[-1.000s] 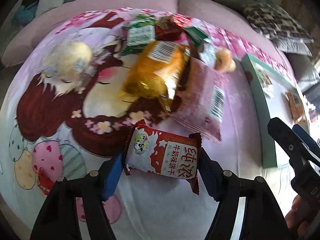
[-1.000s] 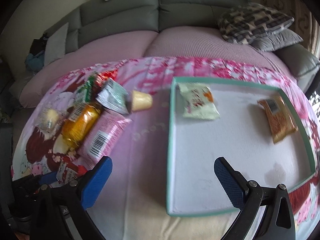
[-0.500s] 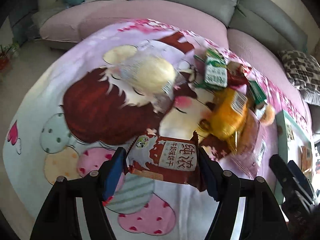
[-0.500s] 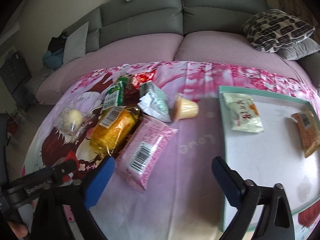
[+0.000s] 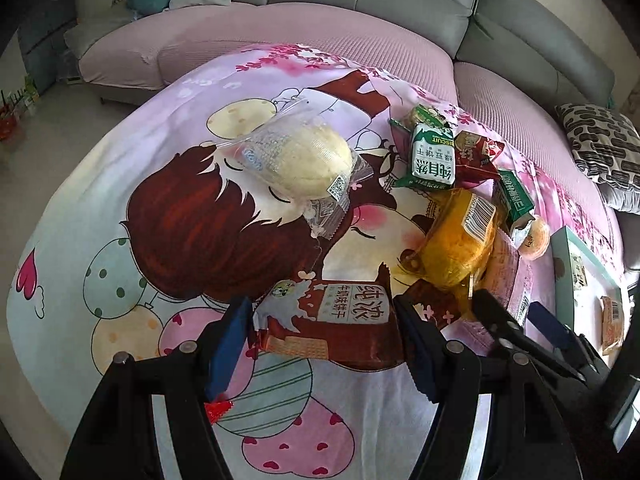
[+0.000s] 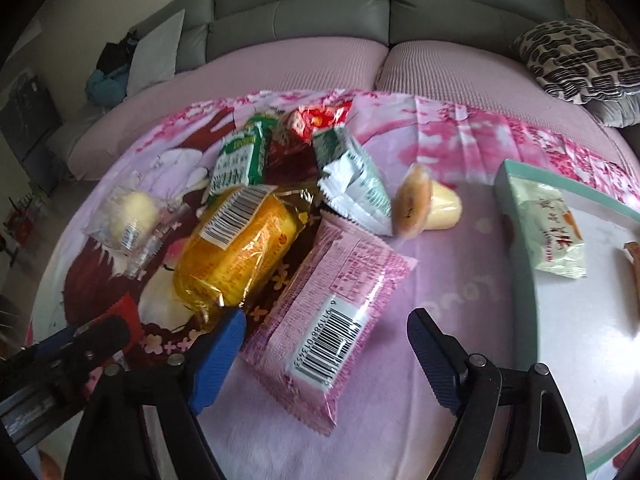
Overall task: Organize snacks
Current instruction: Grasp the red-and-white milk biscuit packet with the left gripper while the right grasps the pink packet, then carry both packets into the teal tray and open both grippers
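My left gripper (image 5: 322, 344) is shut on a red-brown milk biscuit packet (image 5: 328, 322) and holds it over the cartoon blanket. My right gripper (image 6: 324, 354) is open, its jaws on either side of the near end of a pink barcode packet (image 6: 332, 296). An orange-yellow packet (image 6: 240, 248) lies left of it, also in the left wrist view (image 5: 456, 240). Green biscuit packets (image 6: 240, 158), a red packet (image 6: 316, 120) and a jelly cup (image 6: 428, 204) lie behind. A bun in clear wrap (image 5: 300, 160) lies apart at the left.
A teal-rimmed white tray (image 6: 516, 208) stands at the right with a pale green packet (image 6: 548, 228) in it. An orange packet (image 5: 612, 320) also lies in the tray. A grey sofa (image 6: 320, 12) with a patterned cushion (image 6: 580, 60) runs behind.
My left gripper has swung left and back with the biscuit packet. My right gripper has moved left from the tray to the pink packet, now between its jaws.
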A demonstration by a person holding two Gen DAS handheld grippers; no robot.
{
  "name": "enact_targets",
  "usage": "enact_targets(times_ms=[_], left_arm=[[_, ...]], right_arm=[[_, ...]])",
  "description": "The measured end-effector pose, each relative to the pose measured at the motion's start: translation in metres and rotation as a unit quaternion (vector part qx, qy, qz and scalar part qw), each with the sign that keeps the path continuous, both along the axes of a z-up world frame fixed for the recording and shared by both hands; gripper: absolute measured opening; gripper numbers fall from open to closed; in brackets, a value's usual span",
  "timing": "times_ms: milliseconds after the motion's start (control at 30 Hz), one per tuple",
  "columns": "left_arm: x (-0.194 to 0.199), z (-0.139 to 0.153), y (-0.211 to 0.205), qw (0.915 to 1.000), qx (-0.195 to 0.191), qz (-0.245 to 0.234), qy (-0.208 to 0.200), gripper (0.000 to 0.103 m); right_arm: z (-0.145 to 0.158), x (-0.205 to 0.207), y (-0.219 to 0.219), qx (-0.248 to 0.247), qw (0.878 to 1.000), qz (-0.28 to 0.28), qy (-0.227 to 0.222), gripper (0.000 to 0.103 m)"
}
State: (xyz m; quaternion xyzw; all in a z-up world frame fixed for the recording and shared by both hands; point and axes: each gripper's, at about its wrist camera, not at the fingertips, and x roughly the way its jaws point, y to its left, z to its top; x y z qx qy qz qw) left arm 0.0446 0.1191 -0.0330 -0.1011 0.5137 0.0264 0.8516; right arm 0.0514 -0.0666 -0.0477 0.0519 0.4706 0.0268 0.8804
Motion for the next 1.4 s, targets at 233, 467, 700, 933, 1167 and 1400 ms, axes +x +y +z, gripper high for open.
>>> enact_targets(times_ms=[233, 467, 700, 933, 1167, 1400], left_arm=[[0.001, 0.0, 0.0, 1.0, 0.001, -0.001, 0.0, 0.072], [0.001, 0.0, 0.0, 1.0, 0.003, 0.0, -0.002, 0.072], [0.001, 0.003, -0.001, 1.0, 0.007, 0.002, -0.006, 0.072], [-0.005, 0.021, -0.008, 0.9992, 0.015, -0.003, -0.038, 0.064], [-0.002, 0.007, -0.01, 0.9998, 0.01, -0.008, -0.014, 0.063], [0.001, -0.01, -0.012, 0.9997, 0.012, -0.013, 0.017, 0.069]], right_arm=[[-0.011, 0.01, 0.0, -0.014, 1.0, -0.006, 0.015, 0.084], [-0.007, 0.006, -0.013, -0.021, 0.999, -0.025, 0.021, 0.047], [-0.002, -0.005, -0.025, 0.003, 0.999, -0.033, 0.028, 0.044], [0.018, -0.028, -0.036, 0.02, 0.999, -0.038, 0.012, 0.044], [0.025, -0.038, -0.048, 0.032, 0.998, -0.048, 0.008, 0.044], [0.013, -0.043, -0.05, 0.038, 0.997, -0.051, 0.034, 0.044]])
